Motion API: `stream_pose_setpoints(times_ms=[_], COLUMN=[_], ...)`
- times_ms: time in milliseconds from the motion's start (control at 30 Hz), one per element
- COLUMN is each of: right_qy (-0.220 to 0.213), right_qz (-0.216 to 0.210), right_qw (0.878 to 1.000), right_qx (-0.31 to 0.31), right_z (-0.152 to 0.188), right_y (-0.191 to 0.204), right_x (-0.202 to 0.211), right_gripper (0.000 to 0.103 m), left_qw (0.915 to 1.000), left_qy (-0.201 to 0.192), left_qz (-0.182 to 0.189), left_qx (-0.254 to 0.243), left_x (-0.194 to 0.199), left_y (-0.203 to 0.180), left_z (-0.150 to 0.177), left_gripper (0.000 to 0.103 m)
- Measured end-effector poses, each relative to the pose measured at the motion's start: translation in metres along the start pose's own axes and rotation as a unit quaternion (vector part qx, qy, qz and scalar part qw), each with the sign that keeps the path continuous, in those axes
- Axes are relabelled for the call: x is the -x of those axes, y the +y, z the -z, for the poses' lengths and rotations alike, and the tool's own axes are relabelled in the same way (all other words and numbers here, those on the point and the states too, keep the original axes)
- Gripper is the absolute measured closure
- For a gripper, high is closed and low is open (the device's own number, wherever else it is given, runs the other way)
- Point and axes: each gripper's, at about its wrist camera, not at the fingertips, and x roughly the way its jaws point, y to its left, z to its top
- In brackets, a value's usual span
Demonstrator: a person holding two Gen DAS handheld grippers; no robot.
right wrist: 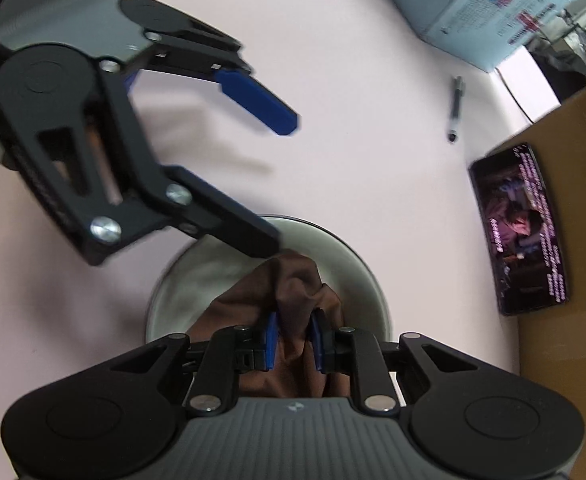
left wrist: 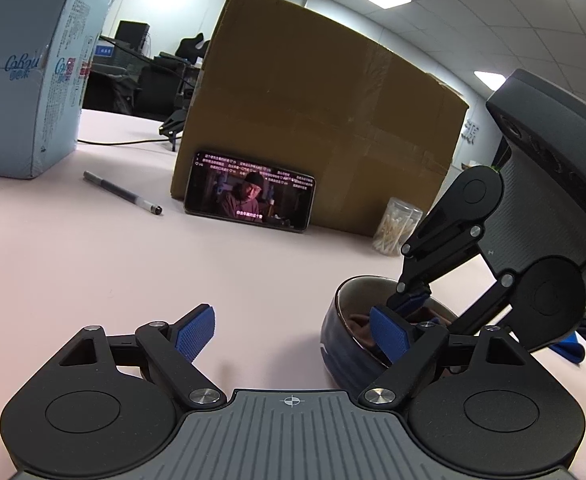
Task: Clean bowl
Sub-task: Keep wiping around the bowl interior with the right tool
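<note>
Bowl below right tongs clamping brown cloth, left tongs spread

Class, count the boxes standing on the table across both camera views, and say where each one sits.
2. A brown cardboard box stands behind the phone; a pale blue printed box sits at far left, beyond the pen. Others may lie out of view.

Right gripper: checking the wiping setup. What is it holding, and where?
The right gripper pinches a bunched fold of the brown cloth inside the bowl. The left gripper is open, holding nothing.
</note>
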Motion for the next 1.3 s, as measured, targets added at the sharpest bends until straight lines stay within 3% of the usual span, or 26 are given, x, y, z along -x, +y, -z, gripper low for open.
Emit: stream_pose_setpoints(times_ms=[300,400,567,700,767,933,1100,1300], right_qy=[-0.009,-0.012,-0.014,-0.008,-0.008,-0.017,0.016,0.014], right_qz=[0.021,0.014,-0.021,-0.023,-0.018,-0.020,0.023,0.009], right_qw=[1.000,1.000,0.998,0.998,0.999,0.999,0.999,1.000], right_qx=[-0.007,-0.024,-0.062,-0.049,-0.032,-0.032,-0.026,-0.023], right_z=[0.002,0.003,0.006,0.003,-0.001,-0.004,0.002,0.004], right_y=[-0.003,-0.004,-0.014,-0.011,-0.004,-0.004,-0.006,-0.003], right_x=[0.005,0.004,0.000,-0.001,-0.001,-0.003,-0.007,-0.004], right_gripper=[0.054,0.054,0.065,0.083,0.085,0.087,0.088,0.087], left_qw=[1.0000,1.0000,1.0000,1.0000,1.0000,1.0000,1.0000,0.9999], left_qy=[-0.004,-0.005,-0.004,-0.005,-0.004,-0.006,-0.006,-0.009], left_qz=[0.000,-0.001,-0.004,-0.003,-0.003,-0.003,-0.003,-0.003], left_qx=[-0.002,-0.004,-0.003,-0.005,-0.004,-0.006,-0.006,-0.009], left_x=[0.001,0.001,0.001,0.002,0.002,0.003,0.003,0.005], left_y=[-0.001,-0.002,-0.001,-0.001,-0.001,-0.002,-0.003,-0.006], left_z=[0.000,0.000,0.000,0.000,-0.001,0.000,0.000,0.001], left_gripper=[0.016,0.016,0.016,0.016,0.016,0.016,0.016,0.016])
